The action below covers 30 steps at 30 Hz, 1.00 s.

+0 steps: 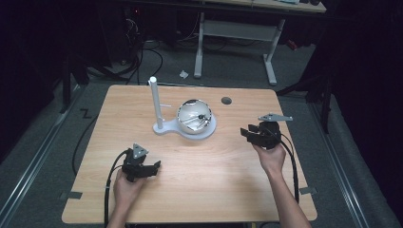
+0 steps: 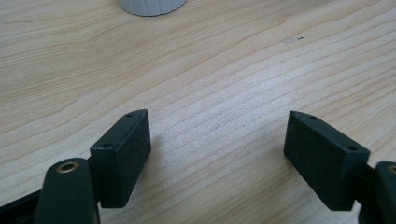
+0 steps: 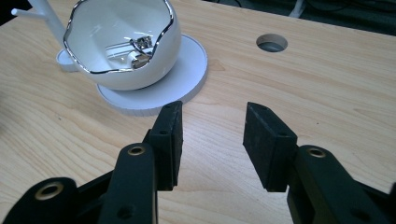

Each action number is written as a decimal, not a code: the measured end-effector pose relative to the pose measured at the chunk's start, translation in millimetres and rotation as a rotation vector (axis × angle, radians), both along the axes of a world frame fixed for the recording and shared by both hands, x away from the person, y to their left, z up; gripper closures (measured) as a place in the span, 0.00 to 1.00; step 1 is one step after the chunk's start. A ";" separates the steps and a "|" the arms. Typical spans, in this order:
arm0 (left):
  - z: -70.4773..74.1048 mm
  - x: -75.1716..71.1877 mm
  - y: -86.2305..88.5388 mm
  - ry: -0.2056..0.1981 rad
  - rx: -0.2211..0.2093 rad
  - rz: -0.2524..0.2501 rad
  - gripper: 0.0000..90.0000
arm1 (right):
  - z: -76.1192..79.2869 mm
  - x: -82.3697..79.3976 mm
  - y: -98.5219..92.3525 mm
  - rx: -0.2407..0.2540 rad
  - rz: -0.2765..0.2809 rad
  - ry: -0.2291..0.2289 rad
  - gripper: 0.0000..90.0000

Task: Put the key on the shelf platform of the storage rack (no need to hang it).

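Smooth woodgrain table [image 1: 199, 180], glossy scalloped bowl [image 3: 123, 51]

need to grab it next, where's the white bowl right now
The white bowl sits on the round base of the white stand, mid-table toward the far edge, left of the table's hole.

A light wooden table [image 1: 199, 190] has 1 round hole [image 1: 226, 100] near its far edge. Beyond it stands a white-legged desk frame [image 1: 237, 35] on grey floor [image 1: 43, 142].
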State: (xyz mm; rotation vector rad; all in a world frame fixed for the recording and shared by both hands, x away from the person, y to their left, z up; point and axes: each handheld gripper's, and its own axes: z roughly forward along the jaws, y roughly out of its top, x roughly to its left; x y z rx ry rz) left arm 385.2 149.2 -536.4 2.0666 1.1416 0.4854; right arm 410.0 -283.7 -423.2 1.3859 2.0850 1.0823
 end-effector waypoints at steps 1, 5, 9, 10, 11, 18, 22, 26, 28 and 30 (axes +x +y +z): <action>0.0 0.0 0.1 0.000 0.001 -0.001 0.26 | -1.0 -1.4 -0.6 0.008 0.001 -0.006 0.64; 0.0 0.0 0.0 0.000 0.000 0.000 0.26 | -7.4 -5.7 -4.0 0.016 -0.004 0.008 0.64; 0.0 0.0 0.1 0.000 0.001 -0.001 0.26 | -10.6 -12.7 -7.2 0.040 -0.010 0.010 0.64; 0.0 0.0 0.0 0.000 0.000 0.000 0.26 | -11.3 -13.7 -7.4 0.036 -0.008 0.010 0.64; 0.0 0.0 0.0 0.000 0.000 0.000 0.26 | -11.7 -15.2 -7.4 0.030 -0.005 0.008 0.64; 0.1 0.0 0.1 0.000 0.001 -0.001 0.26 | -15.5 -25.5 -7.7 0.044 0.000 0.002 0.64; 0.0 0.0 0.1 0.000 0.002 -0.001 0.26 | -16.8 -30.0 -6.2 0.046 0.008 -0.008 0.64; 0.0 0.0 0.0 0.000 0.001 -0.001 0.26 | -19.6 -34.4 -4.5 0.053 0.015 -0.007 0.64; 0.0 0.0 0.0 0.000 0.002 -0.001 0.26 | -20.6 -36.2 -4.2 0.055 0.017 -0.005 0.64; 0.0 0.0 0.0 0.000 0.002 -0.001 0.26 | -20.5 -37.8 -3.0 0.047 0.022 -0.010 0.64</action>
